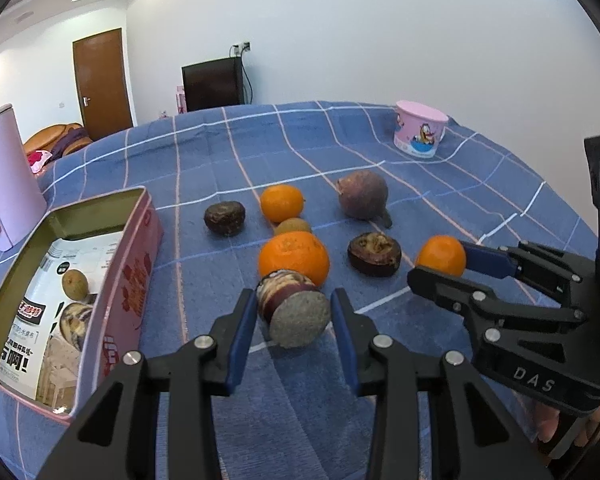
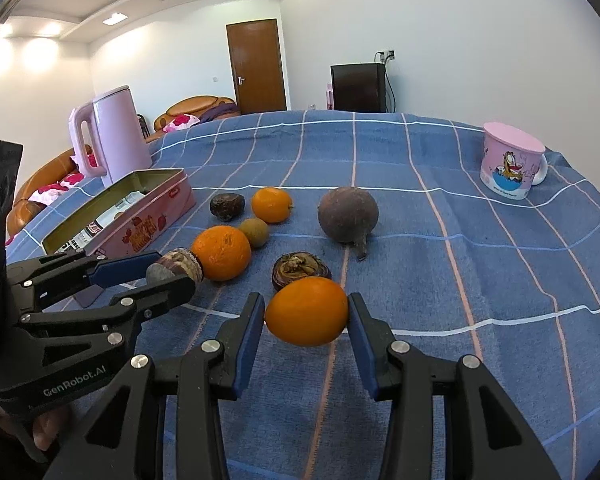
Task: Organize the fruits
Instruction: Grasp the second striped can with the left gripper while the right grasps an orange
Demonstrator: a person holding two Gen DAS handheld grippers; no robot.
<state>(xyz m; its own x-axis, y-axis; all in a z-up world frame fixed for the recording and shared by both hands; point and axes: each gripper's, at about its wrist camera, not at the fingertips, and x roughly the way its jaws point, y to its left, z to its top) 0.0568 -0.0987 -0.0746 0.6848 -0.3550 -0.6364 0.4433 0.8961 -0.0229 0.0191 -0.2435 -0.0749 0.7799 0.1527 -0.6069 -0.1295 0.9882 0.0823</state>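
Place: home living room | Signs: leather sofa with floral cushions, wooden door, pink kettle, checked tablecloth

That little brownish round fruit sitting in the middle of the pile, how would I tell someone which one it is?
Start at the blue checked tablecloth and find the open pink tin on its left side. Just right of the tin lies a cluster of fruit; the small tan fruit sits between two loose oranges, the large orange and the far orange. It is the smallest piece there, pale brown and smooth, unlike the dark wrinkled fruits.
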